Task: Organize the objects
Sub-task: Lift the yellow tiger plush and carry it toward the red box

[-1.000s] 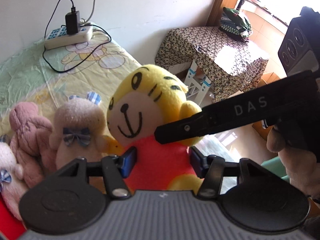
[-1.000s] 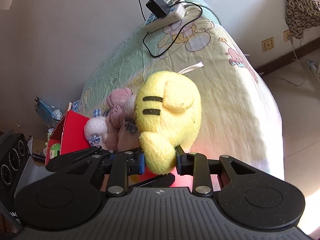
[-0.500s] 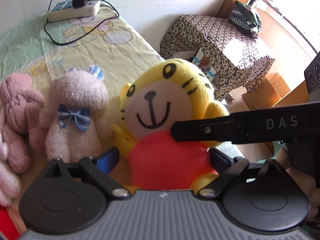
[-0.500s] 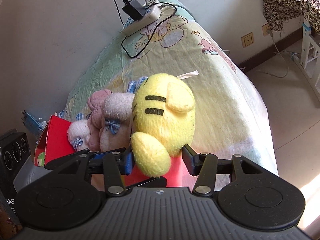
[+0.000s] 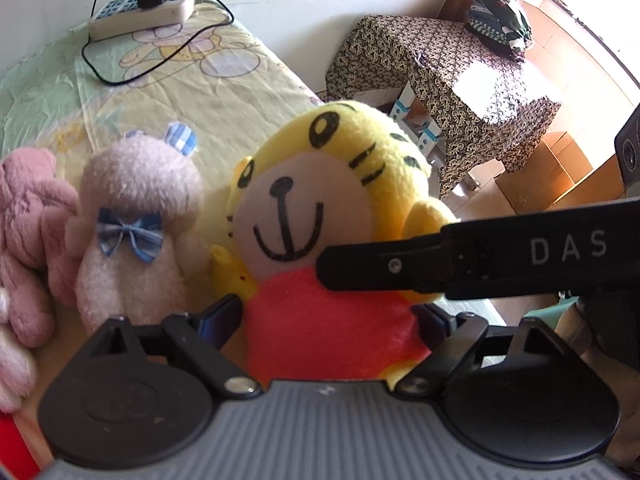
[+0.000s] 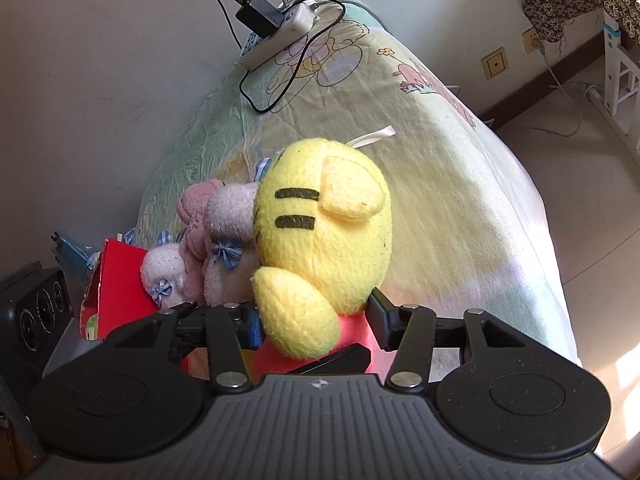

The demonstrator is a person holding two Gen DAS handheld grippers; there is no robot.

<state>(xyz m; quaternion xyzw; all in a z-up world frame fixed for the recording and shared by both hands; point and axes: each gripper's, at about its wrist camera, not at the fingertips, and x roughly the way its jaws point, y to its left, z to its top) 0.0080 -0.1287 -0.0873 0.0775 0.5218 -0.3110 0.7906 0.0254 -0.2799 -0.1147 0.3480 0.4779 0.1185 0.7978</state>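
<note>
Our yellow tiger plush [image 5: 320, 208] sits upright on the bed [image 5: 188, 92] between both pairs of tongs. Our left tongs [image 5: 328, 320], just narrowing, flank its red body without clearly pressing; our right tongs [image 6: 316, 320] likewise bracket its side. Left of them sits a pink bear [image 5: 136, 224].

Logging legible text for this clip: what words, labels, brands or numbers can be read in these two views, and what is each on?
"DAS" in white capitals: on the black finger of the right gripper where it crosses the left wrist view.
Red box beside the plush toys: printed pictures, no readable words.
Power strip on the bed: any markings are too small to read.
Yellow tiger plush: face markings only, no text.
Nothing else is legible.
</note>
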